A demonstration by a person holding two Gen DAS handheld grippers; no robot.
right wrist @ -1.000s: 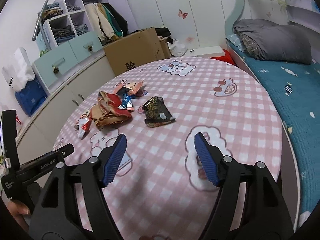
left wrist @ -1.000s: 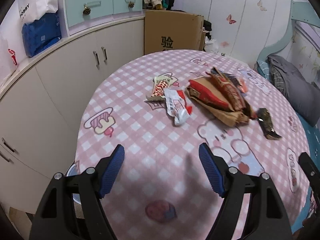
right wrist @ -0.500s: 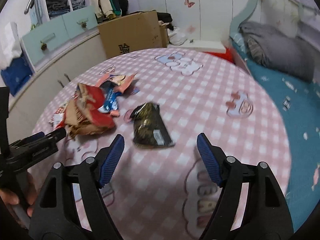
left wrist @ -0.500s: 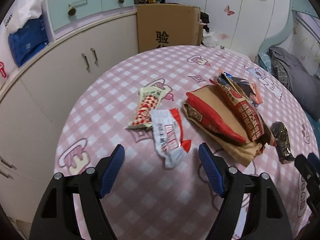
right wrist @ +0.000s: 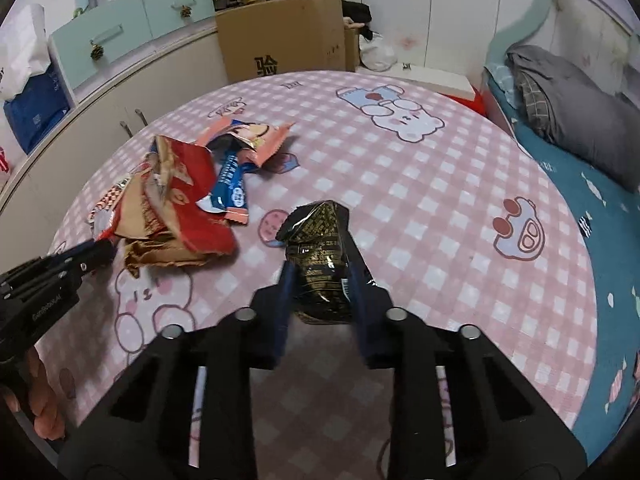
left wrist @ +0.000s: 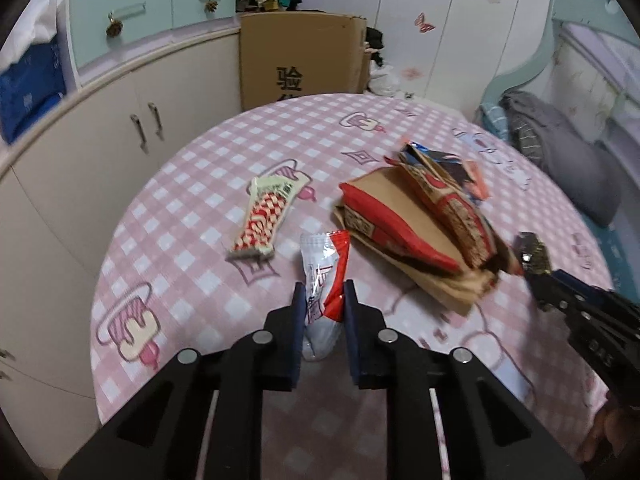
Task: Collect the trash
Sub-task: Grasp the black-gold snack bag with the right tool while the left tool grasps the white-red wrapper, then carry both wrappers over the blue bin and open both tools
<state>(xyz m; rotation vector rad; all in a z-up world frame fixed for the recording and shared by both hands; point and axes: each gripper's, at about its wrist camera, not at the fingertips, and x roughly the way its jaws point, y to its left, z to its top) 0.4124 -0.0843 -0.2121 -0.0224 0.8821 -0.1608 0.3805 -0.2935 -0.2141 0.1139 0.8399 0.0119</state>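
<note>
Trash lies on a round table with a pink checked cloth (left wrist: 192,280). My left gripper (left wrist: 322,300) is shut on a white and red wrapper (left wrist: 324,268). My right gripper (right wrist: 320,284) is shut on a black and gold wrapper (right wrist: 318,256), which also shows in the left wrist view (left wrist: 532,252). A green and red wrapper (left wrist: 268,212) lies to the left. A pile of red and brown bags (left wrist: 412,232) lies in the middle, also in the right wrist view (right wrist: 176,204). A blue wrapper (right wrist: 232,184) and a pink wrapper (right wrist: 256,136) lie beside the pile.
White cabinets (left wrist: 100,152) curve round the table's left side. A cardboard box (left wrist: 300,56) stands behind the table. A bed with a grey blanket (right wrist: 572,112) is on the right. A blue bag (left wrist: 28,88) sits on the cabinet top.
Both grippers moved forward and down to the table and shut: the left one on the white and red wrapper, the right one on the black and gold wrapper.
</note>
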